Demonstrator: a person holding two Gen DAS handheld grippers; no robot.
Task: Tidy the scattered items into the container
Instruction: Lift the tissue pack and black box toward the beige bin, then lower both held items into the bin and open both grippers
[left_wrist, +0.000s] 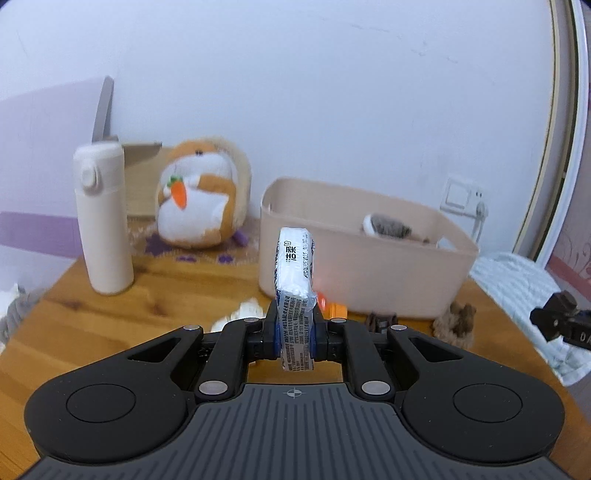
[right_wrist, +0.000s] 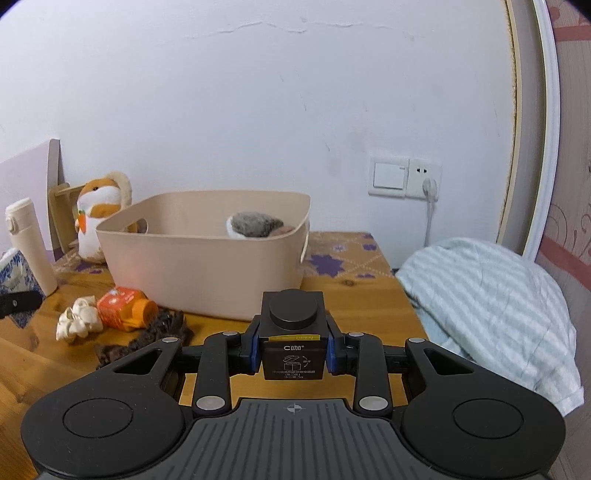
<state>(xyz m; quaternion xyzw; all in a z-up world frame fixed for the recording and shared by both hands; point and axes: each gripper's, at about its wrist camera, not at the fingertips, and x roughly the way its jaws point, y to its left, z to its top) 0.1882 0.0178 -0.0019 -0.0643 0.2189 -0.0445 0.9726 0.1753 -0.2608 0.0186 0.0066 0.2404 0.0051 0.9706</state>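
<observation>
**Both grippers hold something in front of the tub**

The left gripper (left_wrist: 294, 341) has its jaws squeezed tight on a thin blue-and-white packet (left_wrist: 294, 280) – it sticks up between them. The right gripper (right_wrist: 293, 349) has its jaws closed on a small black box (right_wrist: 292, 332). Past both sets of jaws sits the beige tub (right_wrist: 207, 258) on the wooden bench (left_wrist: 155, 299). Left of the right jaws lie an orange bottle (right_wrist: 123, 308), a white scrunchie (right_wrist: 78, 322) and a dark brown scrunchie (right_wrist: 147, 334).

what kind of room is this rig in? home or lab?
Looks like a home, probably a bedroom: a wooden table set against a wall with a switch and socket, striped bedding right beside it, and a plush hamster with a thermos on top.
</observation>
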